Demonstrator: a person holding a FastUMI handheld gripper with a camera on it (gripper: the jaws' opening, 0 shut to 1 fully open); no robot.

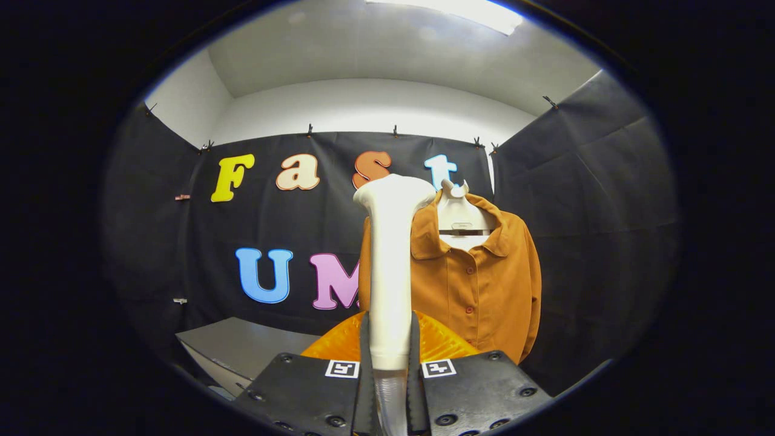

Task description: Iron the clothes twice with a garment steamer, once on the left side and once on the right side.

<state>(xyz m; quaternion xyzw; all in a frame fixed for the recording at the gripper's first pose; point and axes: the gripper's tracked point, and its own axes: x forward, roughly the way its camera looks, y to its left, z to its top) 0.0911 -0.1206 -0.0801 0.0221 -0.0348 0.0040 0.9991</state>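
Claw clamps steamer upright; shirt beyond.

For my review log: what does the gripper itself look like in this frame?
The gripper has two flat black jaw plates studded with dark screws. Each carries a small square black-and-white marker near its inner top corner. The inner gripping faces are narrow black serrated strips. An orange ribbed part sits just behind them.
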